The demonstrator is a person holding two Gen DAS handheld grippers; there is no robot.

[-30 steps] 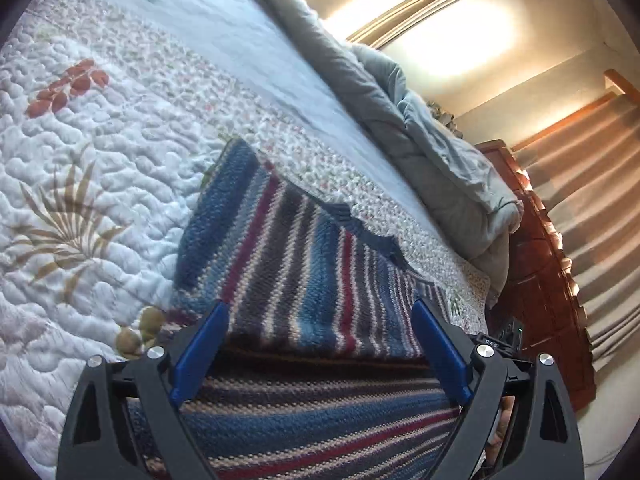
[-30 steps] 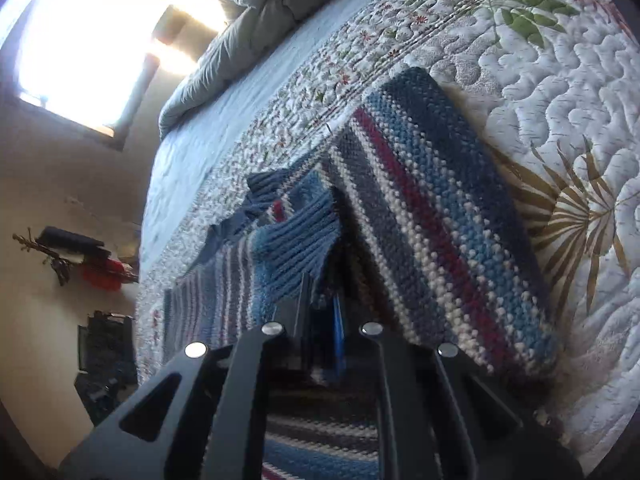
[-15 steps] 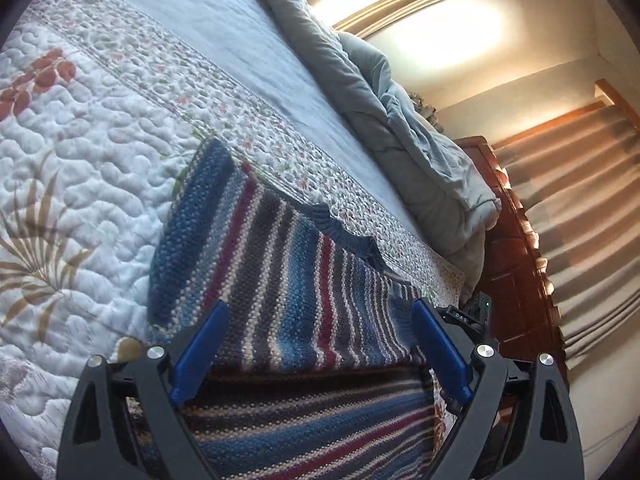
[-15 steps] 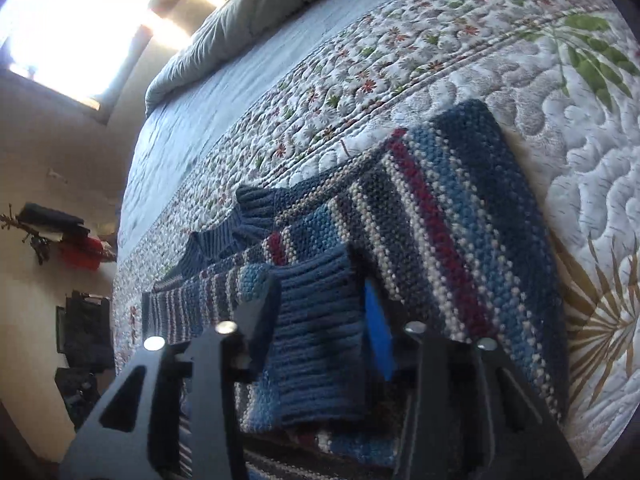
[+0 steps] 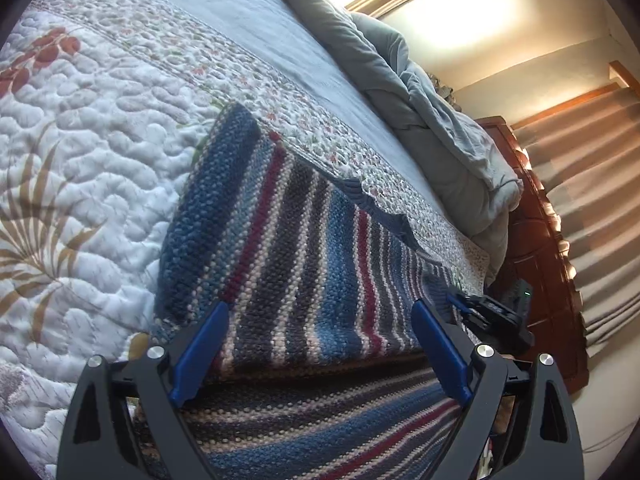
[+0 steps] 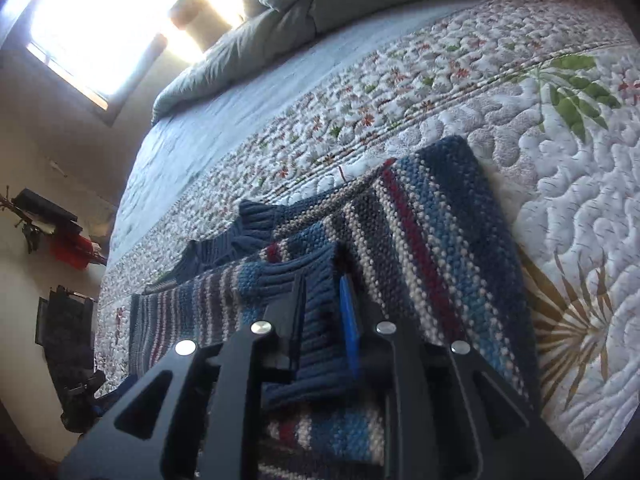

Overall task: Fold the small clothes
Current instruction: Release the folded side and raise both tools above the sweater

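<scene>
A small knitted sweater [image 5: 304,248] with blue, grey, white and dark red stripes lies on the quilted bedspread [image 5: 80,160]. My left gripper [image 5: 320,312] is open, its blue pads wide apart just above the sweater. In the right wrist view the sweater [image 6: 432,248] lies partly folded, and my right gripper [image 6: 324,288] is closed on its blue ribbed sleeve cuff [image 6: 316,320], held over the sweater's body. The right gripper also shows at the sweater's right edge in the left wrist view [image 5: 492,316].
A rumpled grey duvet [image 5: 420,100] lies along the far side of the bed. A wooden headboard [image 5: 540,260] and curtains [image 5: 592,184] are to the right. In the right wrist view a bright window [image 6: 112,20] and dark items on the floor [image 6: 68,340] are to the left.
My right gripper opened about half a second ago and has closed on the sleeve cuff again, farther over the sweater's body. My left gripper stayed open and shifted slightly.
</scene>
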